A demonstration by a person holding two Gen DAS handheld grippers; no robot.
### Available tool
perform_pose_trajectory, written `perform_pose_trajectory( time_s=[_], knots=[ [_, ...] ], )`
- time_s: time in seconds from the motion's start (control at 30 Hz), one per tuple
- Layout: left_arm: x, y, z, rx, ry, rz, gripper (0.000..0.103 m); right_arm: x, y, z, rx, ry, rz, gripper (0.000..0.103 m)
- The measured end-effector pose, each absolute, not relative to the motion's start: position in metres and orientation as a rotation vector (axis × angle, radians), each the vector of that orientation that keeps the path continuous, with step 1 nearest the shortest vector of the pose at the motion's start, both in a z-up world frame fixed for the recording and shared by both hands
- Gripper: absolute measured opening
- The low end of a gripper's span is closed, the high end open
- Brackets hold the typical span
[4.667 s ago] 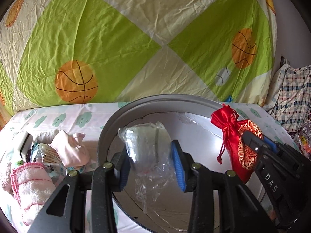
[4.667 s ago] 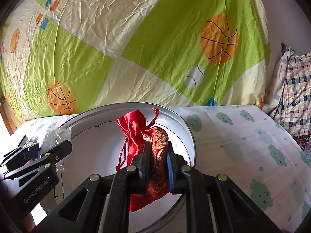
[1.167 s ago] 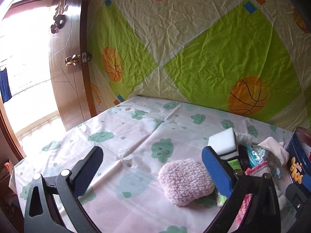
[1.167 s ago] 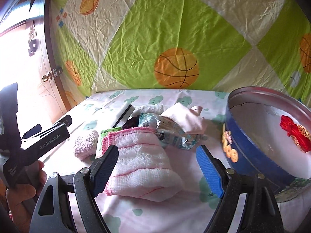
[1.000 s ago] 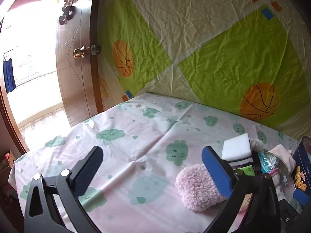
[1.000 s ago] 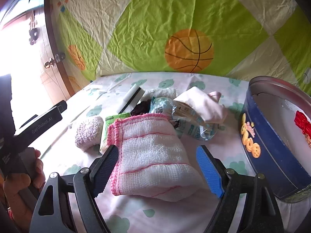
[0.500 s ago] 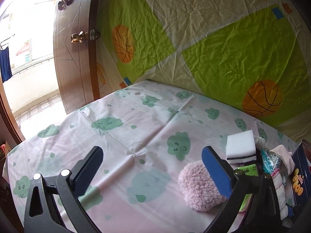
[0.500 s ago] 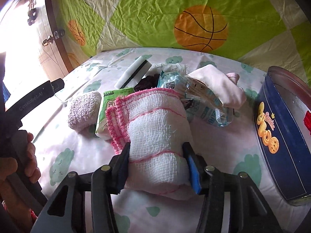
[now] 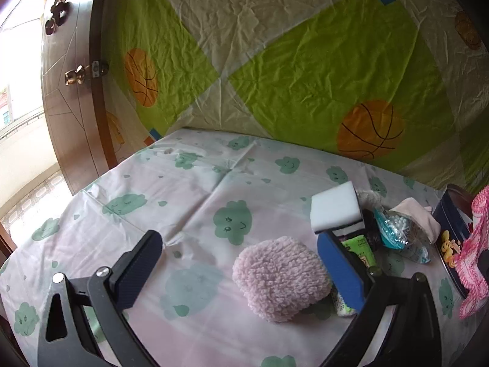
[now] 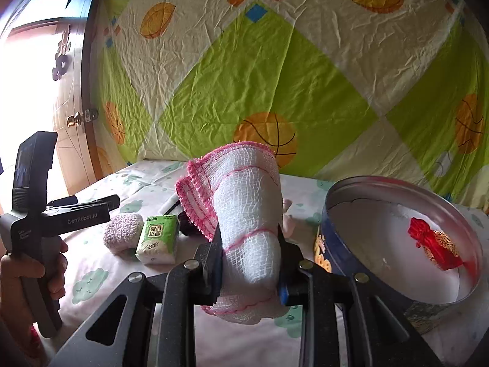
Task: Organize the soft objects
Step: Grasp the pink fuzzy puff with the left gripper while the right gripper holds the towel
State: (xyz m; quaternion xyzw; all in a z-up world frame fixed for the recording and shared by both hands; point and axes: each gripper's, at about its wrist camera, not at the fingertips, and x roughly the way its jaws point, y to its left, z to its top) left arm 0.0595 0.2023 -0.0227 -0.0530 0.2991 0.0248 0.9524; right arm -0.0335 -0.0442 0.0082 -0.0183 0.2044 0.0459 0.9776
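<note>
My right gripper [image 10: 249,244] has its jaws closing on a rolled white gauze cloth with pink edging [image 10: 244,195]; the pads press into it and it hangs lifted above the bed. The same cloth [image 9: 476,244] shows at the right edge of the left wrist view. To the right stands a round blue tin [image 10: 397,180] with a red pouch [image 10: 434,244] inside. My left gripper [image 9: 238,241] is open over the bed sheet, holding nothing. A fluffy pink mitt [image 9: 281,275] lies just inside its right finger.
A white sponge [image 9: 334,211], a green tissue pack [image 10: 157,238], a clear bag of beads [image 9: 397,229] and a pale pink cloth [image 9: 415,214] lie in a pile beside the tin [image 9: 449,223]. A quilt hangs behind the bed. A wooden door [image 9: 73,91] is at the left.
My right gripper closed on the gauze cloth and lifted it off the bed, swinging toward the tin. The left gripper stayed open and only turned a little.
</note>
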Motion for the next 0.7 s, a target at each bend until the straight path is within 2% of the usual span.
perform_pose_trajectory(
  time_s=[0.2,0.47,0.7],
  knots=[
    [0.067,0.212,-0.036,-0.148,0.709,-0.042,0.103,-0.028,-0.056,0.007,-0.020,0.438,0.088,0.030],
    [0.077,0.193,-0.048,0.022,0.809,0.001,0.102,-0.024,-0.070,0.004,0.057,0.473,0.081,0.030],
    [0.096,0.181,-0.050,0.002,0.842,0.006,0.103,-0.025,-0.068,0.004,0.056,0.476,0.087,0.030]
  ],
)
